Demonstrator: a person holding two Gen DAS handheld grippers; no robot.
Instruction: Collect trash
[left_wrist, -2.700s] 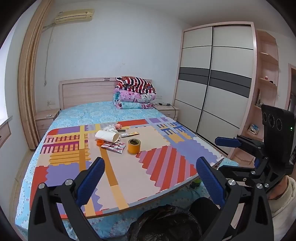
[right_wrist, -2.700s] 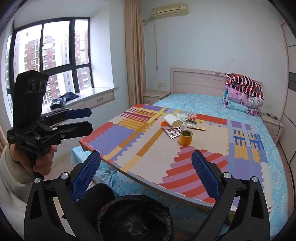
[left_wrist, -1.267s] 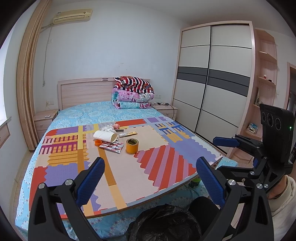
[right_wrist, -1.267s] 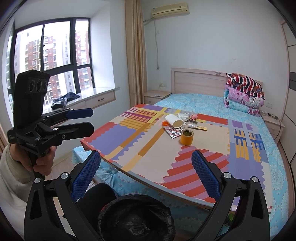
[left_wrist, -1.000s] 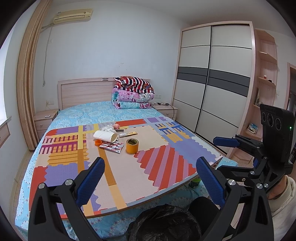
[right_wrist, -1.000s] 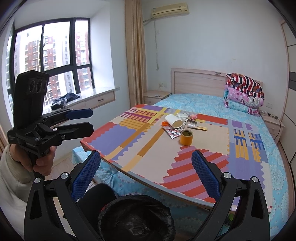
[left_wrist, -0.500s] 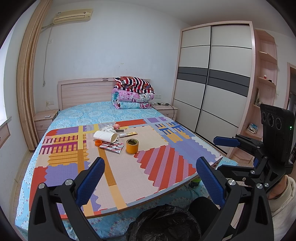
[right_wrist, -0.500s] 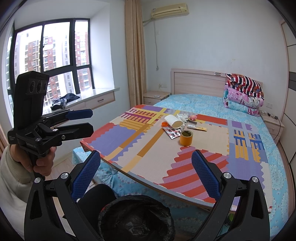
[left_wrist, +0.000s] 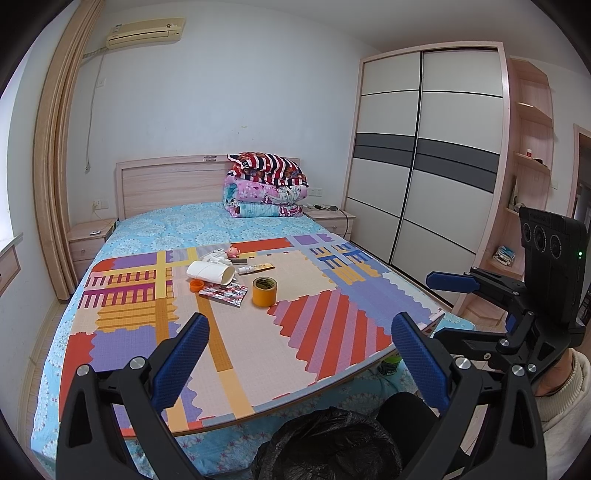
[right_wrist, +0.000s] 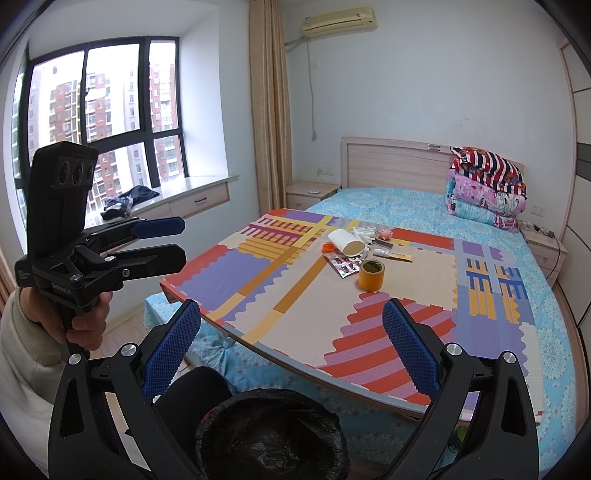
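A colourful patchwork board (left_wrist: 236, 339) lies on the bed with trash near its far side: a white paper cup on its side (left_wrist: 210, 272), an orange tape roll (left_wrist: 264, 291), a red foil wrapper (left_wrist: 223, 294), an orange cap (left_wrist: 196, 285), a small tube (left_wrist: 255, 267) and a pink toy (left_wrist: 232, 252). The same pile shows in the right wrist view, with the tape roll (right_wrist: 371, 275) and cup (right_wrist: 346, 242). A black-lined trash bin (left_wrist: 328, 446) (right_wrist: 271, 435) stands below me. My left gripper (left_wrist: 299, 350) and right gripper (right_wrist: 291, 339) are both open, empty, well short of the trash.
Folded quilts (left_wrist: 266, 190) are stacked at the headboard. A sliding wardrobe (left_wrist: 424, 166) and shelves stand on the right, a window seat (right_wrist: 177, 195) on the left. Nightstands flank the bed. A green bottle (left_wrist: 389, 365) stands under the board's edge.
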